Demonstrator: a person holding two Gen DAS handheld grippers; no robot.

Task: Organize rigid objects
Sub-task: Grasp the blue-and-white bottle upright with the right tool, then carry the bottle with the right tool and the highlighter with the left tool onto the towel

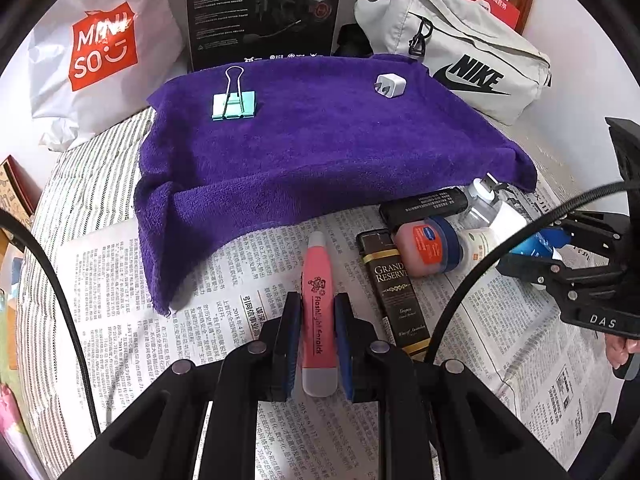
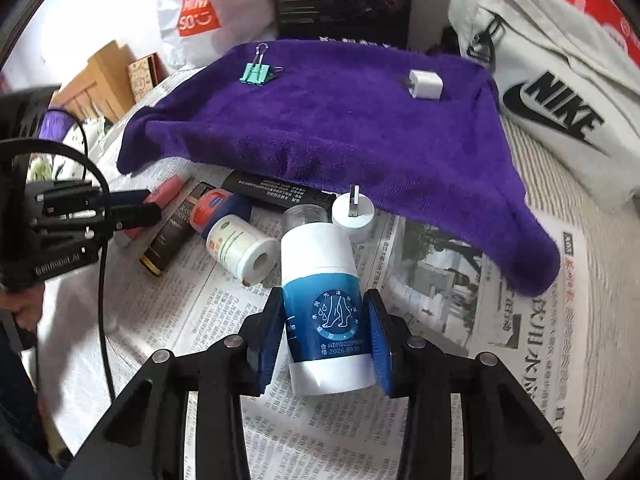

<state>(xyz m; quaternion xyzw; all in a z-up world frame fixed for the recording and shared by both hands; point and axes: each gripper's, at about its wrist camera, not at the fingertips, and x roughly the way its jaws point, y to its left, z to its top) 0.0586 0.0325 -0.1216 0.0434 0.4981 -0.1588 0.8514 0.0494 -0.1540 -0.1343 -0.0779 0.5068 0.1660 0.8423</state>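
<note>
Left wrist view: purple towel (image 1: 320, 136) across frame centre, newspaper (image 1: 160, 280) below.
Right gripper (image 2: 324, 334) clamps blue-white bottle (image 2: 322, 308), lower centre of right view; left gripper (image 1: 318, 340) clamps pink pen (image 1: 318, 308), bottom centre. Teal clip (image 1: 233, 106) upper left on towel, white charger (image 1: 390, 86) upper right.

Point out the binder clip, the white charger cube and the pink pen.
binder clip (image 1: 233, 106), left wrist view, mint body.
white charger cube (image 1: 390, 86), left wrist view, front face.
pink pen (image 1: 318, 300), left wrist view, printed barrel.
</note>
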